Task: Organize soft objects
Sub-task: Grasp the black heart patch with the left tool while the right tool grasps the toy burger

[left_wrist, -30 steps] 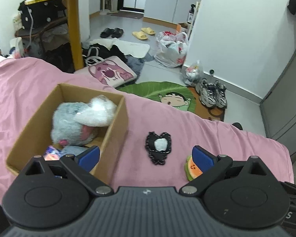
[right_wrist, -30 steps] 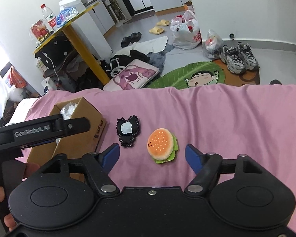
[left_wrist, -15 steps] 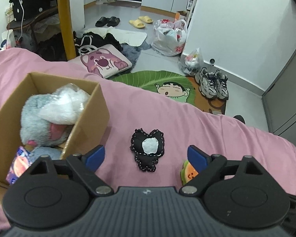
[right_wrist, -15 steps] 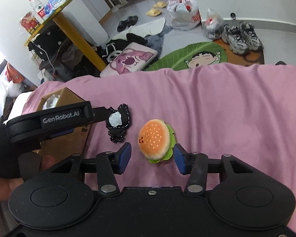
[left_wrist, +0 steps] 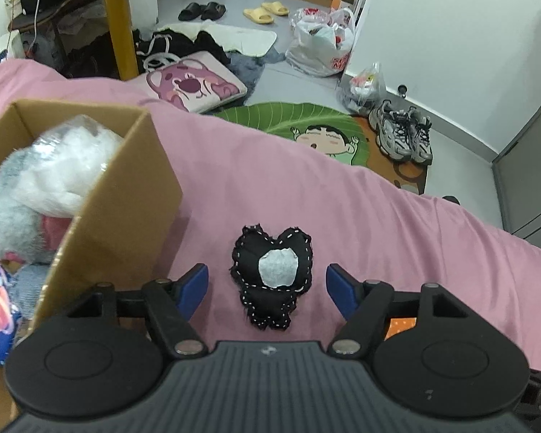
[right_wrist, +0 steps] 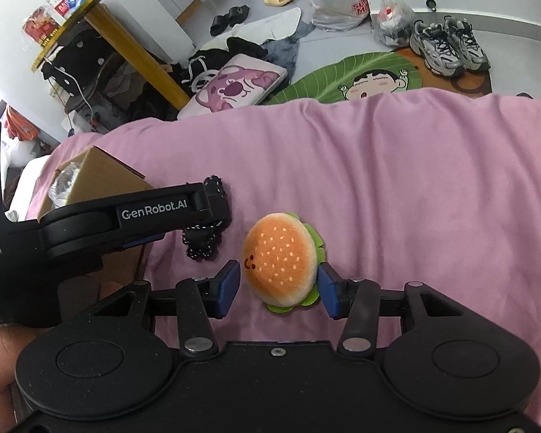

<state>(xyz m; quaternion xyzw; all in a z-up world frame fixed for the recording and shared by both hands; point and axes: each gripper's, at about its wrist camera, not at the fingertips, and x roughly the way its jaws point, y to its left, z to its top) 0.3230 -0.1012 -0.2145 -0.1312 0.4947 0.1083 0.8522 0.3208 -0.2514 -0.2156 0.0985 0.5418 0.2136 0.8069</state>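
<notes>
A black heart plush (left_wrist: pixel 270 274) with a white patch lies on the pink bedspread (left_wrist: pixel 342 209). My left gripper (left_wrist: pixel 267 281) straddles it, jaws closing, and the blue pads stand clear of its sides. To its right lies a burger plush (right_wrist: pixel 279 263), orange bun over green lettuce. The right gripper (right_wrist: pixel 279 281) is down around the burger, its pads close against both sides without squeezing the bun. In the right wrist view the left gripper's finger (right_wrist: pixel 169 213) covers most of the heart plush (right_wrist: pixel 200 249). In the left wrist view only an orange sliver of the burger (left_wrist: pixel 400 324) shows.
An open cardboard box (left_wrist: pixel 126 195) stands left of the heart on the bed, holding a grey plush (left_wrist: pixel 14 216) and a clear bag of white stuffing (left_wrist: pixel 68 158). Beyond the bed's far edge lie a leaf rug (left_wrist: pixel 306 122), sneakers (left_wrist: pixel 404 137) and bags.
Both grippers have come down toward the bed and narrowed. The heart now sits between the left jaws, and the burger, earlier ahead of the right pads, sits between them.
</notes>
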